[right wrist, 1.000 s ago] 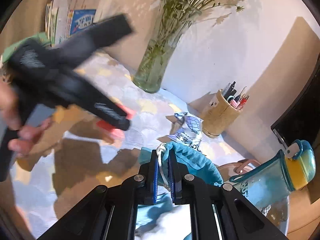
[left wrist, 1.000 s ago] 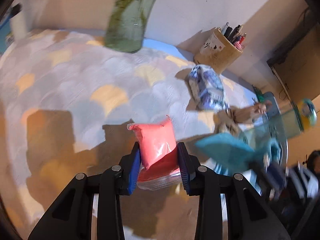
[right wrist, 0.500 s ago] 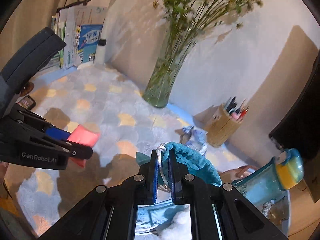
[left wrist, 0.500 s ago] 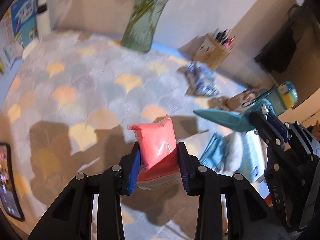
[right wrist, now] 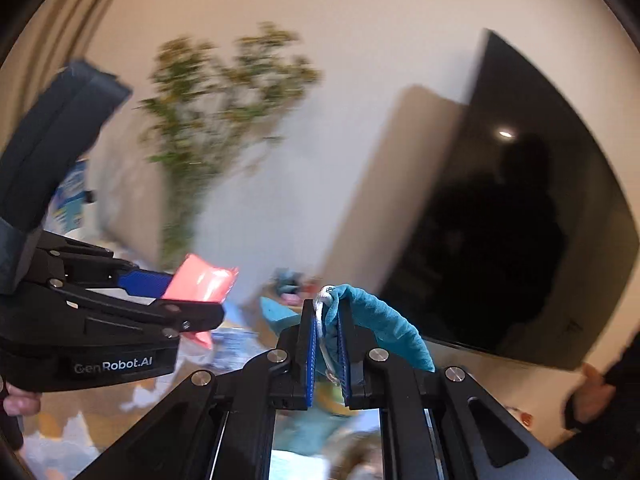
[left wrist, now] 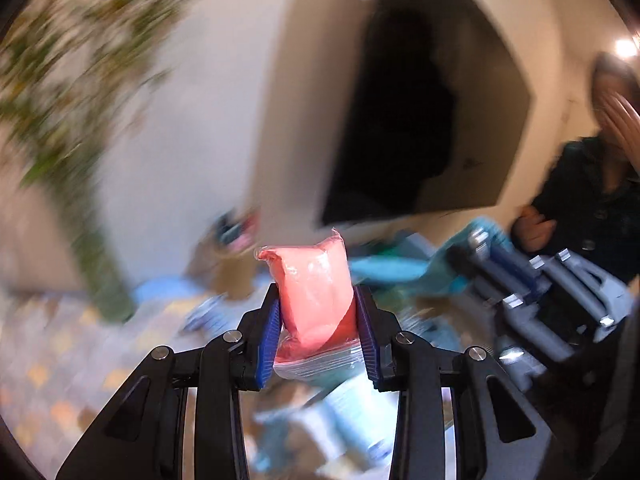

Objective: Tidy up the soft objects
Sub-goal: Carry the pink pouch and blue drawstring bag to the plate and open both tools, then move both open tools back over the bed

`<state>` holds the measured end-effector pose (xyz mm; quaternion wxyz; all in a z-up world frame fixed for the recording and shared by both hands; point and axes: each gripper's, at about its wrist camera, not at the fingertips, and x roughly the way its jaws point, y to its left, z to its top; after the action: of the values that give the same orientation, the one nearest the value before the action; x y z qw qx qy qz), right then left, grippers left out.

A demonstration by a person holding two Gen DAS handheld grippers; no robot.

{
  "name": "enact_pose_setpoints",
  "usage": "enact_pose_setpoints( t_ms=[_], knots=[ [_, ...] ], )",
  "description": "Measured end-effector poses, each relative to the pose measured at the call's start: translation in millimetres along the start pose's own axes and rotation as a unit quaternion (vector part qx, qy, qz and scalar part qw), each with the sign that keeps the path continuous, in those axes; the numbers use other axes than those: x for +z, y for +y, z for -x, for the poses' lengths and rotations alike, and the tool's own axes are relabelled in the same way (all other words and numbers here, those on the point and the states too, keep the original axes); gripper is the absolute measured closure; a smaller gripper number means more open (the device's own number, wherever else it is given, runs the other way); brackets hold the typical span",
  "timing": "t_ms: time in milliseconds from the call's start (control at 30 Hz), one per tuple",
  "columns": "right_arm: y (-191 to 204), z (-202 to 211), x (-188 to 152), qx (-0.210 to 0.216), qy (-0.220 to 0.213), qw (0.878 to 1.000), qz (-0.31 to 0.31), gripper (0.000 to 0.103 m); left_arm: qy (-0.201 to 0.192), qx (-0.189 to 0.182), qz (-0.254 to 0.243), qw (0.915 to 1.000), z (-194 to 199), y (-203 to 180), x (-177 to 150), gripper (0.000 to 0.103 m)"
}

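Observation:
A pink soft pouch in a clear zip bag [left wrist: 314, 300] stands upright between the blue pads of my left gripper [left wrist: 316, 308], which is shut on it and held high above the table. The same pouch [right wrist: 200, 284] shows at the left of the right wrist view, sticking out of the left gripper [right wrist: 188, 304]. My right gripper [right wrist: 328, 320] is shut on the rim and white drawstring of a teal cloth bag [right wrist: 384, 322], which drapes over its right finger. In the left wrist view the right gripper [left wrist: 488, 256] sits to the right with teal cloth [left wrist: 400, 268] beside it, all blurred.
A vase of green stems [right wrist: 192, 152] stands against the wall behind the scale-patterned tablecloth [left wrist: 52, 340]. A dark screen [right wrist: 520, 220] leans at the right. A pen holder [left wrist: 236, 252] is blurred at the back. A person in dark clothes [left wrist: 592, 200] is at the far right.
Both grippers have risen well above the table and tilted up, so wall and screen fill the views. The pink pouch and the teal bag came up with them, still gripped.

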<state>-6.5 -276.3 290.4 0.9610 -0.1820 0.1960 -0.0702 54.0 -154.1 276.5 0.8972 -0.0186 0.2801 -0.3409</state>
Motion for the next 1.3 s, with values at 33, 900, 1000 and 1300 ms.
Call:
enact_pose_setpoints(
  t_ms=[33, 900, 1000, 1300],
  knots=[
    [-12, 0, -3, -0.014, 0.004, 1.000, -0.007, 0.094, -0.006, -0.010, -0.015, 0.9998, -4, -13, 4, 0.071],
    [-180, -25, -135, -0.061, 0.173, 0.972, -0.145, 0.068, 0.187, -0.114, 0.063, 0.9737, -176, -127, -43, 0.057],
    [-179, -16, -132, -0.068, 0.166, 0.972, -0.149, 0.062, 0.182, -0.117, 0.062, 0.9743, -167, -122, -42, 0.048],
    [-153, 6, -114, -0.085, 0.153, 0.972, -0.155, 0.062, 0.148, -0.157, 0.044, 0.9754, -109, -107, -28, 0.044]
  ],
)
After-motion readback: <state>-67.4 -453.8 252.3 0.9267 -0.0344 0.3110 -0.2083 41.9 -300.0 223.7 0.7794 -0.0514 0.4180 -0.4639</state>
